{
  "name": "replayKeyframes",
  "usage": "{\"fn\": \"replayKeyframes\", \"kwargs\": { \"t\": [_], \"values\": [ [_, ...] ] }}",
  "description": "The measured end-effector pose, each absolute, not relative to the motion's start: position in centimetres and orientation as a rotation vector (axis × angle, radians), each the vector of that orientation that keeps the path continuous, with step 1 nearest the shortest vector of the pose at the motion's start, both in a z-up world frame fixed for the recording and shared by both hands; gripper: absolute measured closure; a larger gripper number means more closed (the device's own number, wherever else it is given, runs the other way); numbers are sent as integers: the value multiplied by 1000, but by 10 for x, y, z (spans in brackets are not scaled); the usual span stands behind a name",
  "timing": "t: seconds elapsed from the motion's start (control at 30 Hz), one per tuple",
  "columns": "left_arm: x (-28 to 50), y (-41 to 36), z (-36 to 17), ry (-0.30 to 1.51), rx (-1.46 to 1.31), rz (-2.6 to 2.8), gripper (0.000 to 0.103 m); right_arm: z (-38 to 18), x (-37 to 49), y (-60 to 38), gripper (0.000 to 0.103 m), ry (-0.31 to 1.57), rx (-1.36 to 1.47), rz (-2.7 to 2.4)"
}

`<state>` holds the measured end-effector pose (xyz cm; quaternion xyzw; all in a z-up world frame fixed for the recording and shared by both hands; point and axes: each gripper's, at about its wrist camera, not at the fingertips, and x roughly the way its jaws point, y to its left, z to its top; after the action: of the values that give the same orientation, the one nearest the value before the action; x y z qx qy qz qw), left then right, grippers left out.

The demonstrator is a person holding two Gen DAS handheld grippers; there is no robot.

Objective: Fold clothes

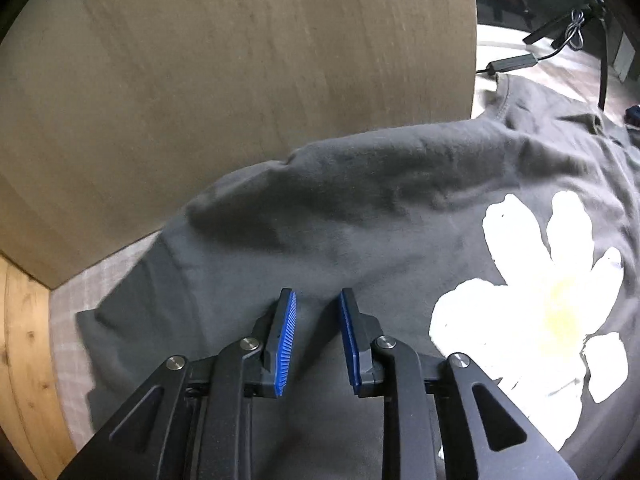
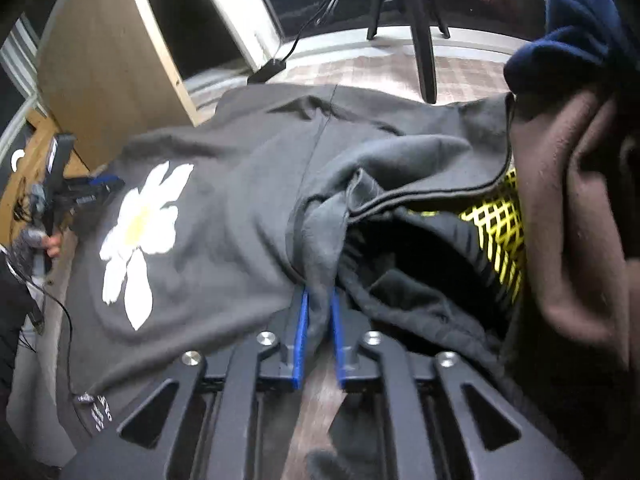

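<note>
A dark grey T-shirt (image 1: 360, 216) with a white daisy print (image 1: 532, 312) lies spread on the checked cloth surface (image 1: 68, 320). My left gripper (image 1: 318, 304) is open, its blue pads just above the shirt's fabric near its left sleeve, holding nothing. In the right wrist view the same shirt (image 2: 240, 220) shows its daisy (image 2: 140, 236) at left. My right gripper (image 2: 319, 300) is shut on a bunched fold of the shirt's grey cloth (image 2: 324, 240). The left gripper also shows in the right wrist view (image 2: 96, 186) at the shirt's far left.
A wooden cabinet panel (image 1: 240, 80) stands close behind the shirt. A pile of other clothes, brown (image 2: 568, 220), navy (image 2: 576, 24) and black with yellow mesh (image 2: 500, 224), lies at the right. A tripod leg (image 2: 424, 40) and a power adapter with cable (image 2: 268, 70) sit at the back.
</note>
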<state>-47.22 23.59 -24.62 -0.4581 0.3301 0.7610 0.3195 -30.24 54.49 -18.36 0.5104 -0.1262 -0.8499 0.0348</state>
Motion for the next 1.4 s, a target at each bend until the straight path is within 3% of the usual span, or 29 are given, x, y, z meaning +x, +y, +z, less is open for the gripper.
{"fn": "replayKeyframes", "kwargs": {
  "t": [0.1, 0.37, 0.63, 0.67, 0.73, 0.83, 0.93, 1.0, 1.07, 1.2, 1.4],
  "values": [
    [-465, 211, -232, 886, -1192, 1986, 81, -174, -280, 540, 75, -462, 1566, -2567],
    [-437, 127, -226, 825, -1263, 1935, 81, -189, -237, 511, 74, -427, 1710, -2472],
    [-386, 125, -230, 854, -1258, 1862, 81, -204, -234, 484, 74, -287, 1801, -2496],
    [-386, 126, -233, 871, -1255, 1856, 81, -204, -233, 480, 78, -256, 1803, -2502],
    [-385, 127, -237, 886, -1239, 1854, 81, -205, -232, 470, 99, -125, 1805, -2492],
    [-388, 125, -238, 877, -1235, 1859, 77, -203, -222, 473, 100, -15, 1850, -2480],
    [-392, 118, -236, 847, -1243, 1865, 76, -190, -211, 493, 99, -229, 1775, -2571],
    [-394, 110, -230, 834, -1238, 1881, 76, -185, -210, 488, 90, -253, 1798, -2584],
    [-397, 97, -222, 808, -1228, 1898, 76, -186, -208, 480, 68, -237, 1811, -2566],
    [-431, 78, -223, 678, -1257, 1908, 78, -193, -196, 468, 66, -228, 1845, -2529],
    [-410, 63, -224, 686, -1276, 1864, 76, -193, -158, 471, 66, -361, 1848, -2504]
  ]
}}
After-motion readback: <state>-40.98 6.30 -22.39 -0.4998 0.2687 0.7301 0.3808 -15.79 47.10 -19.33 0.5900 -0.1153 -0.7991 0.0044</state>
